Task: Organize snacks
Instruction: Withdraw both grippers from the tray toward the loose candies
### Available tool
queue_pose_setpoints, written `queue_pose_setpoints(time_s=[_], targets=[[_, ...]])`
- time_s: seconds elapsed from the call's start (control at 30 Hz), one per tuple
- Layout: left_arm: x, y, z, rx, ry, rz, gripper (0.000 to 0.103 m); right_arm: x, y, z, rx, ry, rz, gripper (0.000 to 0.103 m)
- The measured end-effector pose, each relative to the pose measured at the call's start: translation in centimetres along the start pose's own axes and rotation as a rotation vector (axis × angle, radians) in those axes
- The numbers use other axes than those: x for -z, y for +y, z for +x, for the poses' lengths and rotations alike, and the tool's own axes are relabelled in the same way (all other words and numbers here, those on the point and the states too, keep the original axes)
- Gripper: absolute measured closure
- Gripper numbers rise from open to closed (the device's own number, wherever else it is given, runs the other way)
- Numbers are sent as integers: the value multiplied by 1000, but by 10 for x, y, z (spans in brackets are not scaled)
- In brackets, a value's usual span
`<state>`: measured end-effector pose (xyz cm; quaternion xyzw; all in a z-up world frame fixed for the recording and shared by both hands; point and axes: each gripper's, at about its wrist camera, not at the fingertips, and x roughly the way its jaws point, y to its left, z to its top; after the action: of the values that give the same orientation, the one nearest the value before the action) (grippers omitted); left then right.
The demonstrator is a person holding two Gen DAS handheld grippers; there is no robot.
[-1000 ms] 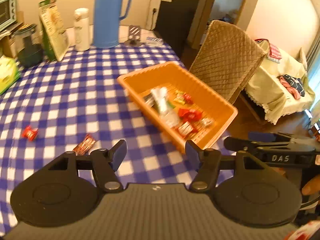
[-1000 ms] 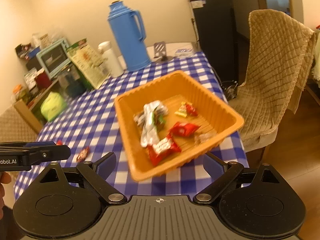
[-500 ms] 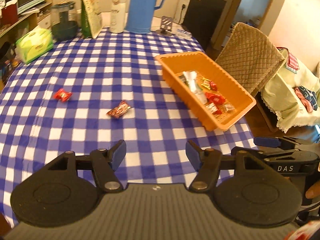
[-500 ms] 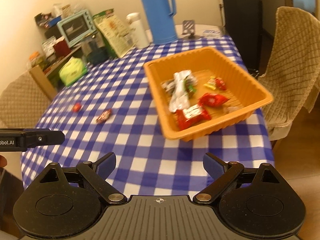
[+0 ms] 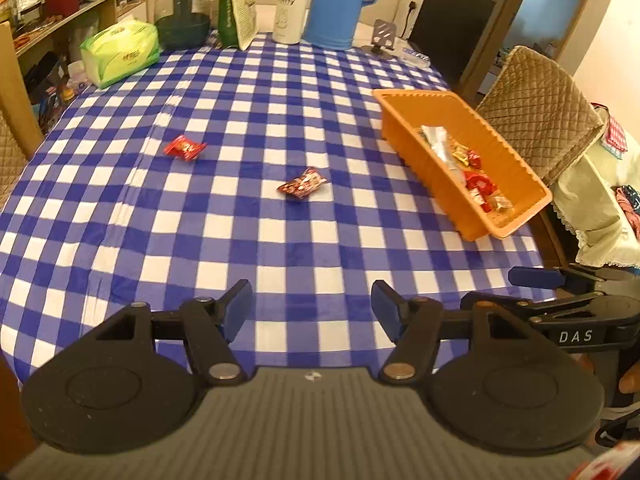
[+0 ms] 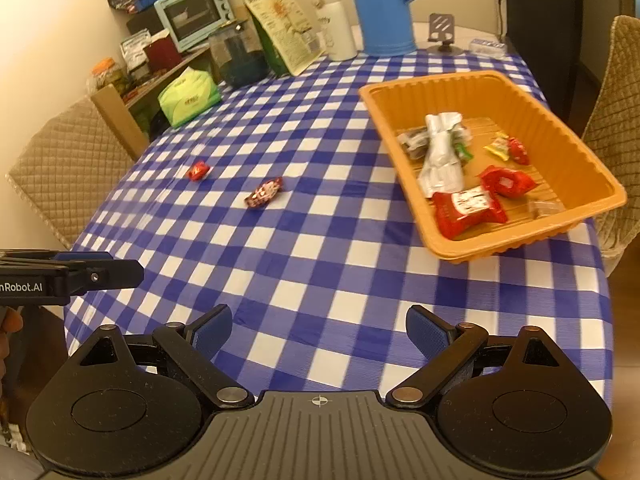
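An orange basket [image 5: 516, 160] [image 6: 560, 128] with several wrapped snacks inside sits at the right of the blue checked table. Two snacks lie loose on the cloth: a bright red packet [image 5: 184, 147] [image 6: 199, 170] and a dark red packet [image 5: 302, 184] [image 6: 264, 193]. My left gripper [image 5: 311, 308] is open and empty, above the table's near edge. My right gripper [image 6: 319, 330] is open and empty, also near the front edge; its side shows in the left wrist view [image 5: 560, 308]. The left gripper's side shows in the right wrist view [image 6: 72, 276].
At the table's far end stand a blue thermos [image 5: 340, 4], a white bottle [image 5: 290, 12], a green snack bag [image 5: 236, 4], a dark jar [image 5: 182, 16] and a green tissue pack [image 5: 120, 52]. Quilted chairs stand at the right [image 5: 540, 120] and left [image 6: 68, 168].
Both grippers have pulled back from the basket toward the table's near edge, so more of the table shows. The two loose packets now lie well ahead of the fingers.
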<state>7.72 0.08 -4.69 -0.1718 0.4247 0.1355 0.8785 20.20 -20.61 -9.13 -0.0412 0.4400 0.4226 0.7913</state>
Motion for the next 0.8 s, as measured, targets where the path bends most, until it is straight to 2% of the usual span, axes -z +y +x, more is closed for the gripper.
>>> queue_pose_setpoints(time_s=[0.37,0.8], targets=[[-5,29,9,-31,23,-17,40,-13,24,28,-3,27,-25,10],[-20,64,18,-35,29,-12,40,-31,58,58,13,18,-28,10]])
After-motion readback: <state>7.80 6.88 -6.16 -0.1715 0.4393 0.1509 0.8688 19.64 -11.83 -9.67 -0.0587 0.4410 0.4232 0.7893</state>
